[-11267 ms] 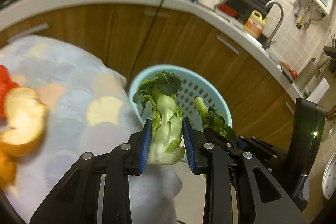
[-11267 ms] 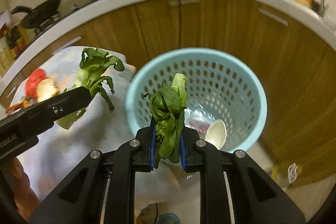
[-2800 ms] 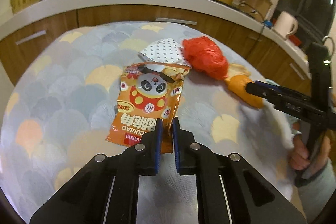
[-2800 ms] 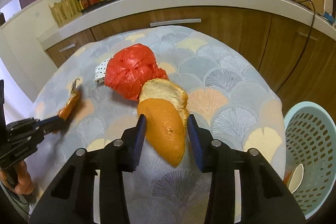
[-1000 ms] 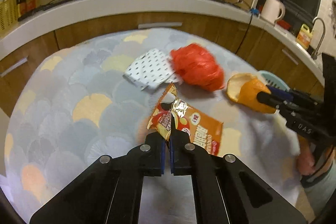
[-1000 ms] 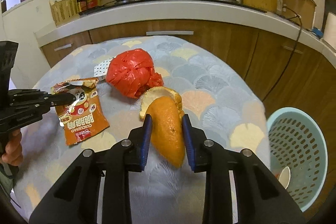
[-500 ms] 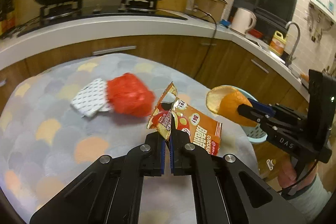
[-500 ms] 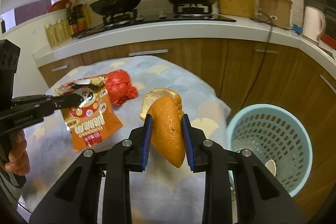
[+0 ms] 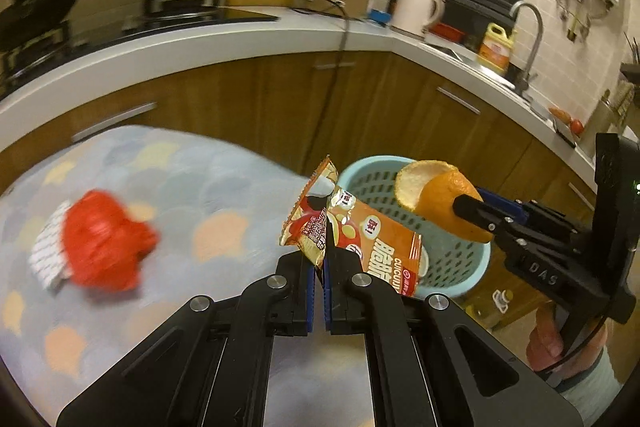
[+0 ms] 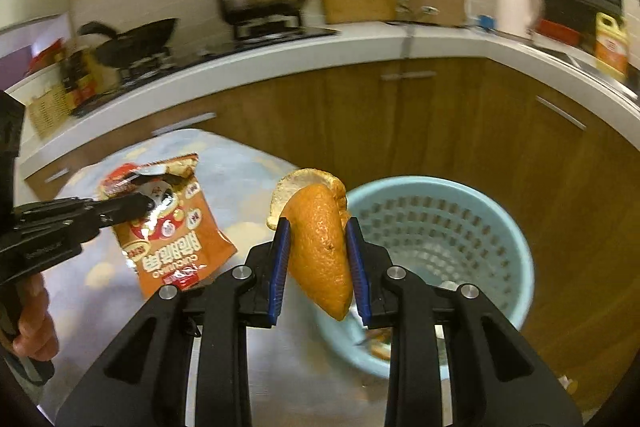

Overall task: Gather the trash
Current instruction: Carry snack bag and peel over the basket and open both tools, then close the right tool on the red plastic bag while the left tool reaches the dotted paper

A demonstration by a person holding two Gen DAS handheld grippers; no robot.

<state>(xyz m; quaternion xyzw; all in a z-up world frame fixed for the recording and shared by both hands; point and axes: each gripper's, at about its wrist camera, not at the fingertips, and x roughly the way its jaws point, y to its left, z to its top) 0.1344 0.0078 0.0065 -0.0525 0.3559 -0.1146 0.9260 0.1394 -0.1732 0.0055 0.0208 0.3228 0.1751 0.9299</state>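
Note:
My left gripper (image 9: 319,261) is shut on an orange snack wrapper (image 9: 372,247) and holds it in the air near the light-blue perforated basket (image 9: 472,259). My right gripper (image 10: 318,259) is shut on an orange peel (image 10: 320,239) and holds it above the near left rim of the basket (image 10: 516,267). In the right wrist view the wrapper (image 10: 172,227) hangs from the left gripper (image 10: 140,203) at the left. In the left wrist view the peel (image 9: 440,199) sits over the basket, held by the right gripper (image 9: 464,207).
A red plastic bag (image 9: 104,247) and a white dotted paper (image 9: 46,255) lie on the table's scallop-patterned cloth (image 9: 200,187). Some trash lies in the basket bottom (image 10: 380,343). Wooden cabinets (image 9: 360,107) and a counter with pots stand behind.
Both grippers have swung right from the table towards the basket, carrying the wrapper and the peel. The red bag and dotted paper now lie far left.

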